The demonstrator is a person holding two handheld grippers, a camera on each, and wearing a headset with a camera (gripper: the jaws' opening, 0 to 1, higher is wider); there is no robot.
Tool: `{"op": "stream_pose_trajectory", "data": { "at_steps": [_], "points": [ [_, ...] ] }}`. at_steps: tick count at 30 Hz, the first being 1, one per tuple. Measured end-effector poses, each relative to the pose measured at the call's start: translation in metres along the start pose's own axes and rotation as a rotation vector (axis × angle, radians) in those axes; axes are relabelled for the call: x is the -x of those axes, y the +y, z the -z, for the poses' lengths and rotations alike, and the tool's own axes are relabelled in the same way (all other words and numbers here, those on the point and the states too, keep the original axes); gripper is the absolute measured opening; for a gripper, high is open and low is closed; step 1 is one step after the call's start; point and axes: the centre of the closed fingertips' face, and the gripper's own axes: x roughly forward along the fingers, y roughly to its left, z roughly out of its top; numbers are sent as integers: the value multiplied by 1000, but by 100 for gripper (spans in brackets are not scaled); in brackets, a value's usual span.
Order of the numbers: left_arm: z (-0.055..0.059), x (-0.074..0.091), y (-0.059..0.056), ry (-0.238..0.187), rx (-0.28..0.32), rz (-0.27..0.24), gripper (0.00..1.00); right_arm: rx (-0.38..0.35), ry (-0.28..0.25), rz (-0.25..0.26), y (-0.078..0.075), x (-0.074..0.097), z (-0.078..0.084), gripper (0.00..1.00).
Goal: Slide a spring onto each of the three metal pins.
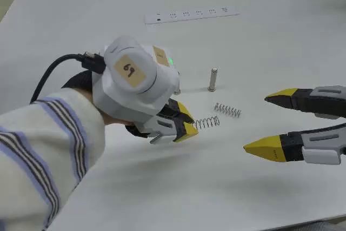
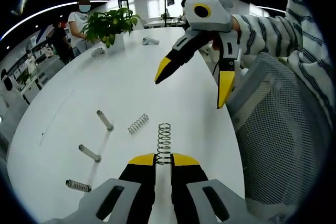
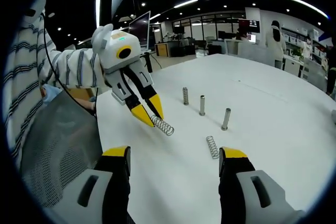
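My left gripper (image 2: 164, 157), jaws nipping one spring (image 2: 164, 139) by its end; right gripper (image 3: 173, 153), jaws wide. Risk: end-held spring pivots, missing the pin (image 2: 105, 120).

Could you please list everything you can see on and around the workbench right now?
table: one, white
power strip: one, white, far side of table
bare pins: two, silver, upright
sprung pin: one, upright, spring already on
loose spring: one, silver, lying near pins
held spring: one, silver, end between the left jaws
plant: one, green, far end of table
left hand-held gripper: white, yellow tips, shut on held spring
right hand-held gripper: same colours, open
sleeve: striped
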Motion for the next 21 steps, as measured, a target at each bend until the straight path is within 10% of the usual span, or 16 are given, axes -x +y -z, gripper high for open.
{"op": "stream_pose_trajectory", "data": {
  "at_steps": [21],
  "points": [
    [-10,8,-17,5,-48,57,3,63,13,-118,23,-21,-6,38]
  ]
}}
